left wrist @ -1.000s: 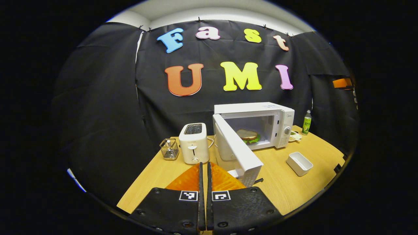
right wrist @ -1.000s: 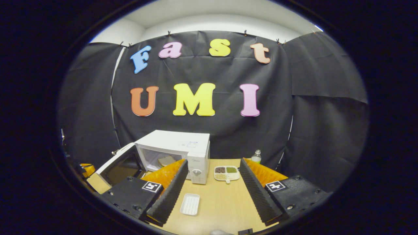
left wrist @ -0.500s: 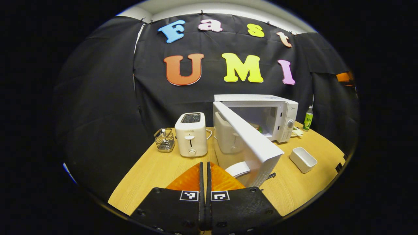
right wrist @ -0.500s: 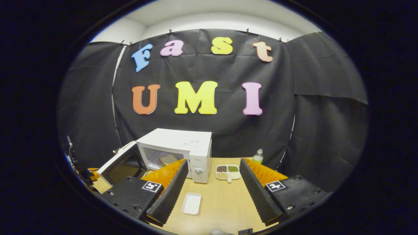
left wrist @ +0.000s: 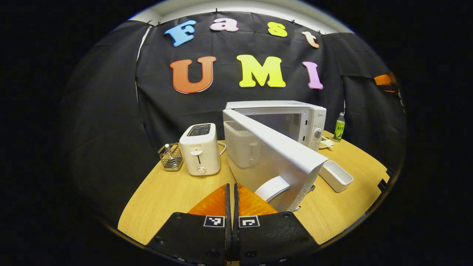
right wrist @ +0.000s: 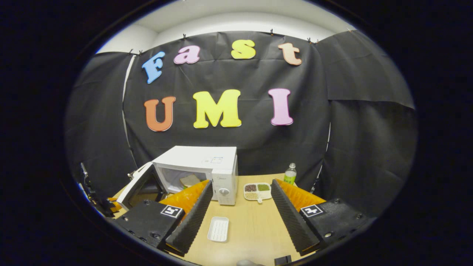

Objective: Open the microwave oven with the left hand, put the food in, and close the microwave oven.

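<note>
left gripper view: my left gripper, fingers pressed together on nothing, sits just behind the outer face of the microwave door, which stands part open. to close it well i judge: push flat against the door's free edge, steady and unhurried, until it latches.

right gripper view: my right gripper, fingers wide apart, empty, hovers over the counter. food lies inside the microwave; white tray below.

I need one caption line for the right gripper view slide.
Sandwich inside white microwave, door partly open; right gripper open above empty tray.
</note>
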Demonstrator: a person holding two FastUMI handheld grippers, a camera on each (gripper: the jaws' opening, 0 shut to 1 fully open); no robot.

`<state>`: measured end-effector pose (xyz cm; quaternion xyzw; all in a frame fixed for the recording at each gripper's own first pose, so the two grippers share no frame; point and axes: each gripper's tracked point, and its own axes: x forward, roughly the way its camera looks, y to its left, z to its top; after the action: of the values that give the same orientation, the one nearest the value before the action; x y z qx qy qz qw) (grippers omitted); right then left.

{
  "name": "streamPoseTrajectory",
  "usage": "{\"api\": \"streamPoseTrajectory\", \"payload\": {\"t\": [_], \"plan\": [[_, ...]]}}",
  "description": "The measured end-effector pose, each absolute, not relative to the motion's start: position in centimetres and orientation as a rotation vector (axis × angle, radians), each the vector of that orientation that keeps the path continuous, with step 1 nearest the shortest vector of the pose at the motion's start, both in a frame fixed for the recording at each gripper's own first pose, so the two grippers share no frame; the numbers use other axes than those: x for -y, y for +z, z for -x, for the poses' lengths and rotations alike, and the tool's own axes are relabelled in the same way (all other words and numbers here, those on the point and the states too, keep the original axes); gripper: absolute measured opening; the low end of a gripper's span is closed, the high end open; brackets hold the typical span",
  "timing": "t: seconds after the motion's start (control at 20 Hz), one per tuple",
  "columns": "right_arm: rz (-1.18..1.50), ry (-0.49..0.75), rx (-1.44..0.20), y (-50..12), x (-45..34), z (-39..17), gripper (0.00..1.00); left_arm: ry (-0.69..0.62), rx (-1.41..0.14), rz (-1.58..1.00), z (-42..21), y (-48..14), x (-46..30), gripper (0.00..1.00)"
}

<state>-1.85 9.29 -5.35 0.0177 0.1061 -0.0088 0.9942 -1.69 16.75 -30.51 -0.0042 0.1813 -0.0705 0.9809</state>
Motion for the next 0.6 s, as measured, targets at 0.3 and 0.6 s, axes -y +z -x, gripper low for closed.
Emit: {"api": "streamPoseTrajectory", "payload": {"t": [0.3,0.6], "plan": [[-0.058,-0.038,-0.221,-5.3,-7.9,2.2,0.92,-0.217,-0.347,0.046,0.4,-29.8,-11.4,0.00],[-0.075,-0.070,-0.232,-5.4,-5.7,2.1,0.92,-0.332,-0.351,0.039,-1.1,-29.8,-5.4,0.00]]}}
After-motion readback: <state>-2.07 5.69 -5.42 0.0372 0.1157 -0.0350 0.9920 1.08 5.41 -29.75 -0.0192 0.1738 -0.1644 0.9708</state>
